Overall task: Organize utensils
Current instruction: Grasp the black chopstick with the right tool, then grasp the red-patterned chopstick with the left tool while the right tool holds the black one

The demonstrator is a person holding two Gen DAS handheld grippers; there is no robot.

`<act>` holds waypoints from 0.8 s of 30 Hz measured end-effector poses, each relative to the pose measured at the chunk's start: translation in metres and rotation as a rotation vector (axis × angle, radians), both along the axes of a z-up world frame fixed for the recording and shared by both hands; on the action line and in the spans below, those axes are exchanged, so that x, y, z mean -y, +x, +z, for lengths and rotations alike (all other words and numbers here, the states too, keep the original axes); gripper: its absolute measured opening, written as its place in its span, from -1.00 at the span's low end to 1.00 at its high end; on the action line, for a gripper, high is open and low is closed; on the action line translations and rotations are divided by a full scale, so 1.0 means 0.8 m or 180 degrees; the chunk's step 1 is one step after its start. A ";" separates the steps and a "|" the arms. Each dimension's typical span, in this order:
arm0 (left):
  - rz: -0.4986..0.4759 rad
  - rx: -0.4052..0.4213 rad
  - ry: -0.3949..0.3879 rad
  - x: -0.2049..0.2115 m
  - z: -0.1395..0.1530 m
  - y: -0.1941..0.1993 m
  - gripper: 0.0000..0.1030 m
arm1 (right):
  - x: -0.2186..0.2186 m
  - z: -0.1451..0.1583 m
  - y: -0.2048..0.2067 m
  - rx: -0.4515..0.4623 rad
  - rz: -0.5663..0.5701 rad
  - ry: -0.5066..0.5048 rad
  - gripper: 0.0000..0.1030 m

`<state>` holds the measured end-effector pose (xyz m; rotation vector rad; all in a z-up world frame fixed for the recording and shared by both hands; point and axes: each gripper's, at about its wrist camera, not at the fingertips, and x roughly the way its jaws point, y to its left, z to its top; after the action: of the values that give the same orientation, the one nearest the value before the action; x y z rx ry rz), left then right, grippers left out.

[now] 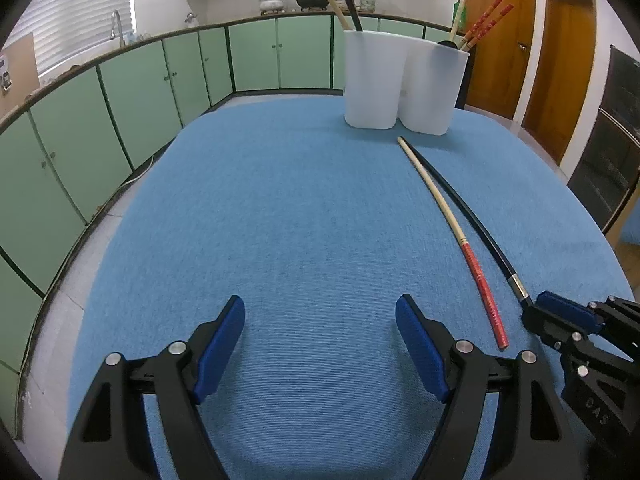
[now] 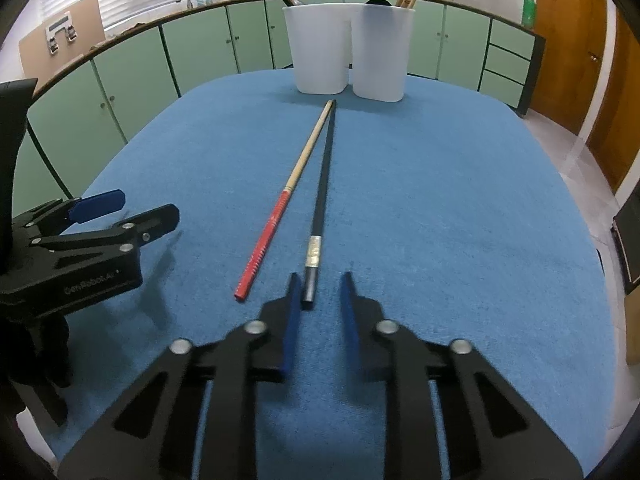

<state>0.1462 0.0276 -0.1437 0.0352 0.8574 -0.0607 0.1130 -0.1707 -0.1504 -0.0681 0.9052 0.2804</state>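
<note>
The right gripper (image 2: 320, 292) has its fingers narrowed around the near end of the black chopstick (image 2: 325, 176), which lies mid-surface beside the red one (image 2: 276, 220); no firm pinch shows yet. The left gripper (image 1: 320, 344) hovers wide and empty. Next, I judge: clamp, lift, and drop it into a white cup (image 2: 320, 52) at the far edge.

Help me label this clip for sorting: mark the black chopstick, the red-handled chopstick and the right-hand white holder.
black chopstick (image 2: 325, 168), right wrist view, mid-shaft.
red-handled chopstick (image 2: 267, 232), right wrist view, red handle.
right-hand white holder (image 2: 380, 56), right wrist view, front wall.
</note>
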 end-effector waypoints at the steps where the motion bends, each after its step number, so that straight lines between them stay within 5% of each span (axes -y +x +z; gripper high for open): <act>1: -0.0005 -0.0002 -0.0003 0.001 0.000 0.000 0.48 | 0.001 0.000 0.001 -0.0007 -0.0007 0.0016 -0.86; 17: -0.0337 -0.0056 -0.0318 0.056 0.005 -0.009 0.48 | 0.072 0.002 0.002 -0.0042 -0.0394 0.0168 -0.87; 24: -0.0376 -0.0161 -0.0210 0.083 -0.008 -0.010 0.46 | 0.076 0.000 0.003 -0.0044 -0.0411 0.0184 -0.87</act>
<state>0.1381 -0.0392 -0.1502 0.0225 0.9028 -0.2012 0.1156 -0.2319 -0.1502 0.0456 0.9106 0.1869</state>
